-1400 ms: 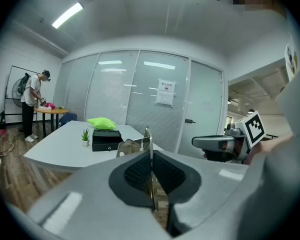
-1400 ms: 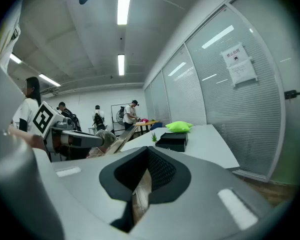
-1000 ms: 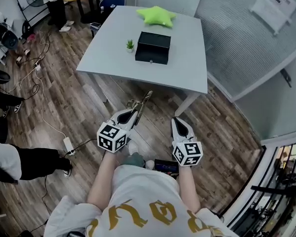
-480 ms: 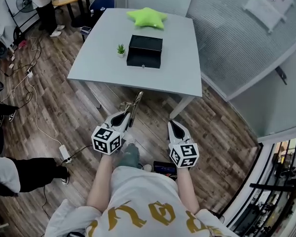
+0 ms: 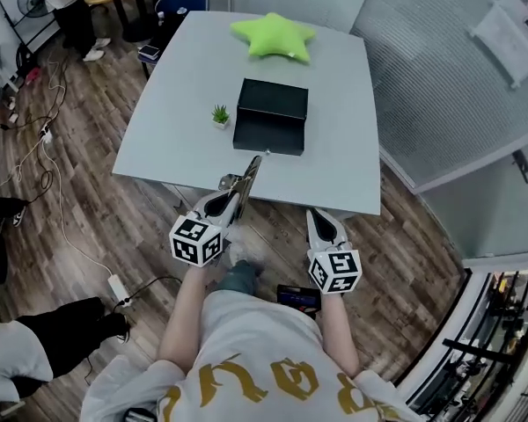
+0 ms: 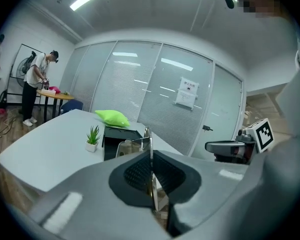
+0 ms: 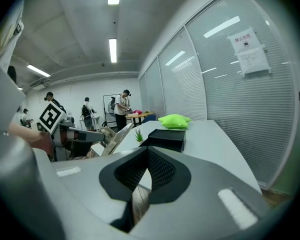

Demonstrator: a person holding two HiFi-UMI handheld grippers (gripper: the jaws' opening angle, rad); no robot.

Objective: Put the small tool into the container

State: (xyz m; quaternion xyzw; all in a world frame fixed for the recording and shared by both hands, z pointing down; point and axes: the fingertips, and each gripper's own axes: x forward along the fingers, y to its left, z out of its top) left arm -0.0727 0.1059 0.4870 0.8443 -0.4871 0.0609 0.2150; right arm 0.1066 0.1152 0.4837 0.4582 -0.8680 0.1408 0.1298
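The right gripper (image 5: 322, 218) hangs over the wooden floor, its fingers (image 7: 162, 169) pressed together with nothing between them. Just beside it, the left gripper (image 5: 231, 202) has its fingers (image 6: 135, 174) clamped on the small metal tool (image 5: 248, 176), which stands up out of them, its tip reaching the near edge of the grey table (image 5: 176, 104). On the table sits a black box container (image 5: 271, 117), well apart from the tool, a tiny potted plant (image 5: 220, 115) just left of it. Farther back lies a green star cushion (image 5: 273, 35).
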